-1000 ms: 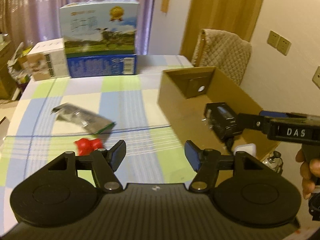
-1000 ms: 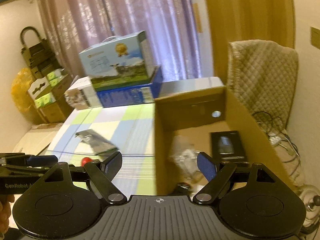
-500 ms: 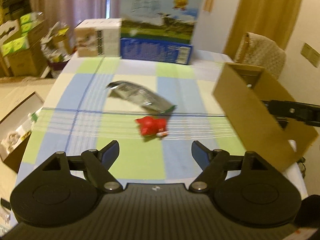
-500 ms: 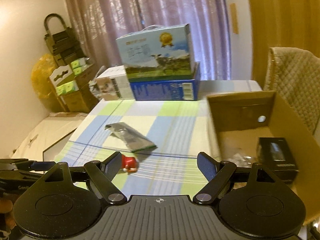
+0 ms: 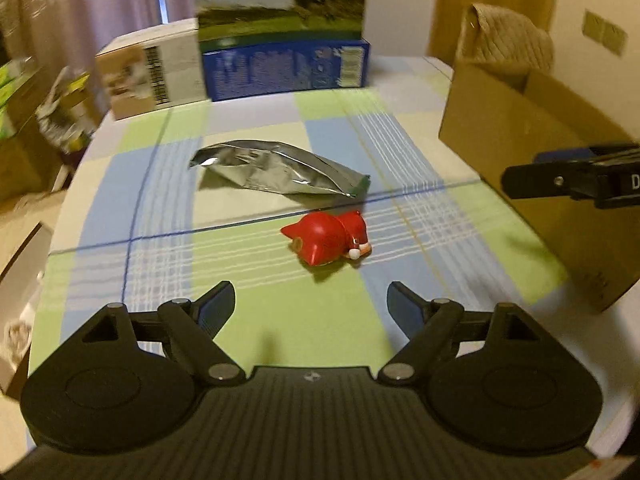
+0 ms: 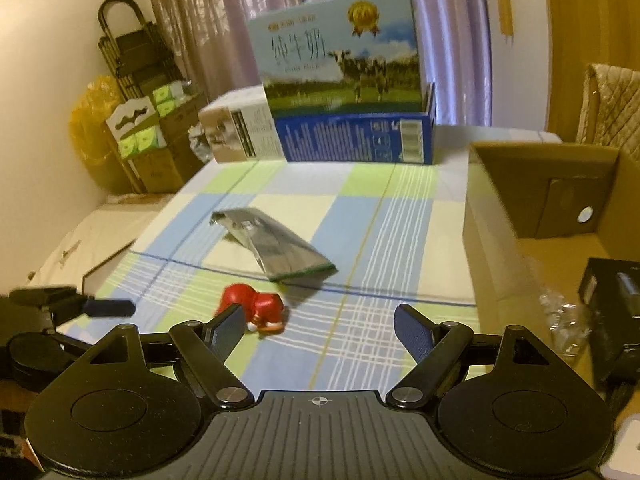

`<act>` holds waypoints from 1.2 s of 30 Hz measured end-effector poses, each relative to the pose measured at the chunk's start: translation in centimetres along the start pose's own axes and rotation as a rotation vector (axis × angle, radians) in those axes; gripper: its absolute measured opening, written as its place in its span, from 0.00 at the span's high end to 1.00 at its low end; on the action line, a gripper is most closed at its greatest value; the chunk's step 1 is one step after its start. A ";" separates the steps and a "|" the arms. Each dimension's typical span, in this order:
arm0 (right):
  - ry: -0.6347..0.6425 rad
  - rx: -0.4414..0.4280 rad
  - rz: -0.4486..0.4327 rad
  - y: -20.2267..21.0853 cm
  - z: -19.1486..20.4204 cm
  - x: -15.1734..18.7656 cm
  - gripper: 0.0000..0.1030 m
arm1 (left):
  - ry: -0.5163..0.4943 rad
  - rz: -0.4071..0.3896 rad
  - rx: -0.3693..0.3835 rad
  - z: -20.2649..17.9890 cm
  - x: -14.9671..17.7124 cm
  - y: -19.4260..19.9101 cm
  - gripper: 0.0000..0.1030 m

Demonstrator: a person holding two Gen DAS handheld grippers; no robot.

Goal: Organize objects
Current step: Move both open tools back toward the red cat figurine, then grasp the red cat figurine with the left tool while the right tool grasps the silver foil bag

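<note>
Bare checked cloth (image 5: 248,304) before the red toy (image 5: 326,238); foil pouch (image 5: 276,172) just behind, cardboard box (image 5: 532,184) rightward.

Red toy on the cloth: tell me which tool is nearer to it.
Left, probably. The left tool is open, with the red toy just ahead, slightly right of centre. The right tool, also open, faces the table with the toy ahead near its left finger.

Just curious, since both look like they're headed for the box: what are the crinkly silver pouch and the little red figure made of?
Crinkly silver pouch: probably metallised foil; creased, mirror-like glints. Little red figure: seemingly hard plastic or resin; smooth, glossy, moulded shape.
</note>
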State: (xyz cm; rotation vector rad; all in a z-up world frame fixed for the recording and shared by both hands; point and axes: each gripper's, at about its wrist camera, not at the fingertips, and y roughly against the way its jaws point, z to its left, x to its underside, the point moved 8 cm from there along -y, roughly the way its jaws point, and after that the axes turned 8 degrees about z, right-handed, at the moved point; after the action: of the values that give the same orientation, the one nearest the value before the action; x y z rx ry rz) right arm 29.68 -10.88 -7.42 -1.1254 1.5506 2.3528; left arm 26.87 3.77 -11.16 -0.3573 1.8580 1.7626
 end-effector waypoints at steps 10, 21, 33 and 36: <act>-0.019 0.013 0.007 -4.0 -1.9 -1.6 0.23 | 0.100 -0.019 0.013 -0.7 -1.7 -5.4 0.22; -0.041 0.039 0.012 -5.6 -3.7 -2.3 0.23 | 0.198 -0.048 -0.081 -1.1 -3.7 -8.7 0.22; -0.012 0.041 0.028 -6.7 -3.5 -2.2 0.23 | 0.212 0.028 -0.058 -0.1 -3.2 -9.8 0.38; -0.001 0.033 0.030 -6.7 -3.2 -2.2 0.23 | 0.201 0.054 -0.082 1.3 -2.6 -9.1 0.39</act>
State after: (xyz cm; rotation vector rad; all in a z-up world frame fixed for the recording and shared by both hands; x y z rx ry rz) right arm 36.04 -9.66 -11.72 -1.1012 1.6105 2.3372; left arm 34.15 3.59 -17.27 -0.5381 1.9523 1.9029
